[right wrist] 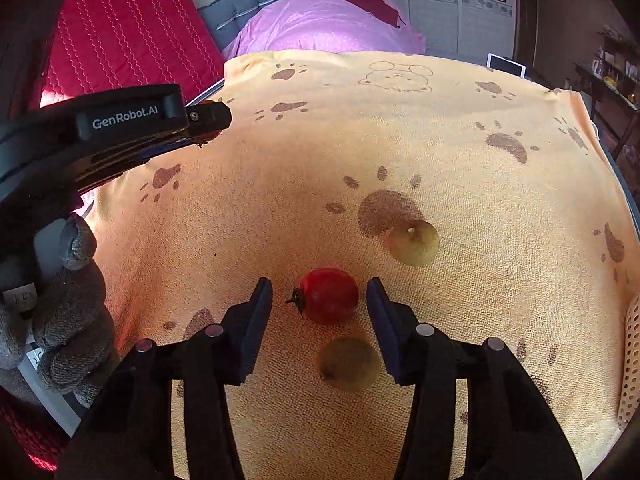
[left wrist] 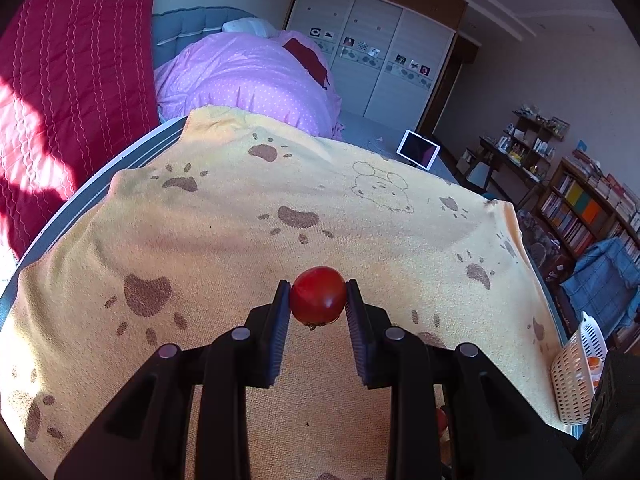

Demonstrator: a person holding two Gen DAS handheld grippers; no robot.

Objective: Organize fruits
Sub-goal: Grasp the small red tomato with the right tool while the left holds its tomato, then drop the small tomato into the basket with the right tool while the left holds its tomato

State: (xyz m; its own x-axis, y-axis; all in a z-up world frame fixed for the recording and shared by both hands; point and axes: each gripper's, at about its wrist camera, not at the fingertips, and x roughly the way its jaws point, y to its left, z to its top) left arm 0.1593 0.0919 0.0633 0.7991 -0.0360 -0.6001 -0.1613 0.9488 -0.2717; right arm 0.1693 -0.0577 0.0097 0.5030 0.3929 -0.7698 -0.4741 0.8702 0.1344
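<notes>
My left gripper point(left wrist: 318, 296) is shut on a small red tomato point(left wrist: 318, 294) and holds it above the yellow paw-print towel point(left wrist: 280, 200). In the right wrist view the left gripper point(right wrist: 208, 120) shows at the upper left, held by a gloved hand. My right gripper point(right wrist: 320, 300) is open, its fingers on either side of a second red tomato point(right wrist: 330, 296) that lies on the towel point(right wrist: 400, 140). Two yellow-green round fruits lie near it: one point(right wrist: 414, 242) beyond to the right, one point(right wrist: 346, 362) just under the gripper.
A white perforated basket point(left wrist: 574, 376) with orange fruit stands at the table's right edge; its wall shows in the right wrist view point(right wrist: 630, 360). A bed with a pink duvet point(left wrist: 248, 76) lies beyond the table. A tablet point(left wrist: 418, 149) leans at the far edge.
</notes>
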